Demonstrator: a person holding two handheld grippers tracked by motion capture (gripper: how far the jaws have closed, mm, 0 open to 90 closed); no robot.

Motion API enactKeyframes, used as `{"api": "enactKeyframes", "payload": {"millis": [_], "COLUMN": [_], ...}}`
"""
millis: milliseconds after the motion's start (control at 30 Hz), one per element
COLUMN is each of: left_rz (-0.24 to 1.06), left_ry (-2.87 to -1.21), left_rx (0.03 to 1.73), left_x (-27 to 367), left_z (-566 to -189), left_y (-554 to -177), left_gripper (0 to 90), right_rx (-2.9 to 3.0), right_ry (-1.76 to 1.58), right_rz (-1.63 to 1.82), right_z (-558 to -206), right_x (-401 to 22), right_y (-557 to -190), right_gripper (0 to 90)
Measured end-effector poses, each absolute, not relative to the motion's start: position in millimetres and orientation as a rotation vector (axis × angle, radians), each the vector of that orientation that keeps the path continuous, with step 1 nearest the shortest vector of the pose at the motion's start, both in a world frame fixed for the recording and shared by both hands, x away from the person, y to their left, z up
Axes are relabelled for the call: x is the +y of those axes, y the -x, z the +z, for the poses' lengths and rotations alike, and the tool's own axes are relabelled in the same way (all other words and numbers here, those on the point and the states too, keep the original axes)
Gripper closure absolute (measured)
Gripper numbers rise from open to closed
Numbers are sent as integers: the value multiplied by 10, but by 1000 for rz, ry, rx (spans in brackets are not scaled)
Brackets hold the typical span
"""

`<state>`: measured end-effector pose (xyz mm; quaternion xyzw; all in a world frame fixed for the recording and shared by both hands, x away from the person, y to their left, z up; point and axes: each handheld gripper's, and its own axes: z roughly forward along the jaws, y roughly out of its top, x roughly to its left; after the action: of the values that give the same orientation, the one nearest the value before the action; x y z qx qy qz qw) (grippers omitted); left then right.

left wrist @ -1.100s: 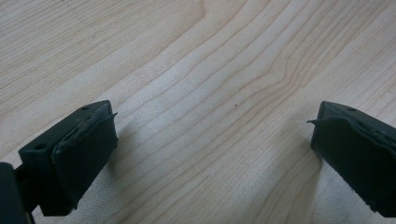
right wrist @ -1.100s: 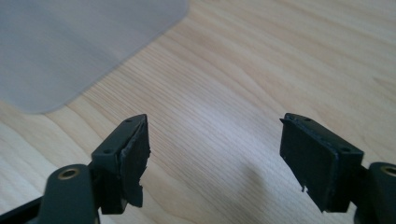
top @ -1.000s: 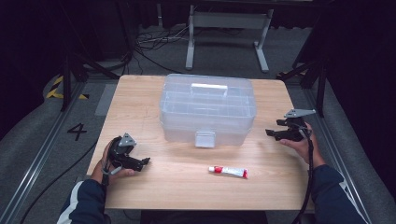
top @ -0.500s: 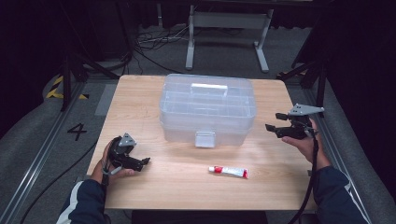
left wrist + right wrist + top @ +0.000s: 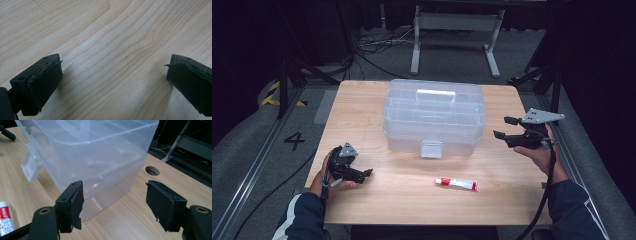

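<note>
The high view is evenly lit from above: the light wooden surface [image 5: 377,115] is bright, while the floor and surroundings fall off to near black. Shadows on the wood are short and soft. The picture is slightly soft overall, with fine detail lost.

In the left gripper view, the wood grain is sharp at centre; the black rubber-padded left tongs [image 5: 113,82] are out of focus and cast diffuse shadows beneath them.

In the right gripper view, the clear plastic lidded storage box [image 5: 95,157] carries pale reflections and mild glare. The background top right is dark and blurred.
</note>
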<state>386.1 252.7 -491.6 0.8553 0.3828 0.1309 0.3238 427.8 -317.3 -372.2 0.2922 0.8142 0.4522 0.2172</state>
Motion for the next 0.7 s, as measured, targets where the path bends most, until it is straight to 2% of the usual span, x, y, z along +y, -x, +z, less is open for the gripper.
{"api": "enactKeyframes", "payload": {"millis": [700], "left_rz": [341], "left_ry": [-2241], "left_rx": [1009], "left_x": [2525], "left_z": [-4917], "left_y": [-3858], "left_gripper": [6], "right_rx": [2244], "right_ry": [-698], "right_rz": [1306], "right_z": [-3405], "right_x": [-2941], "right_y": [-4190], "right_gripper": [317]}}
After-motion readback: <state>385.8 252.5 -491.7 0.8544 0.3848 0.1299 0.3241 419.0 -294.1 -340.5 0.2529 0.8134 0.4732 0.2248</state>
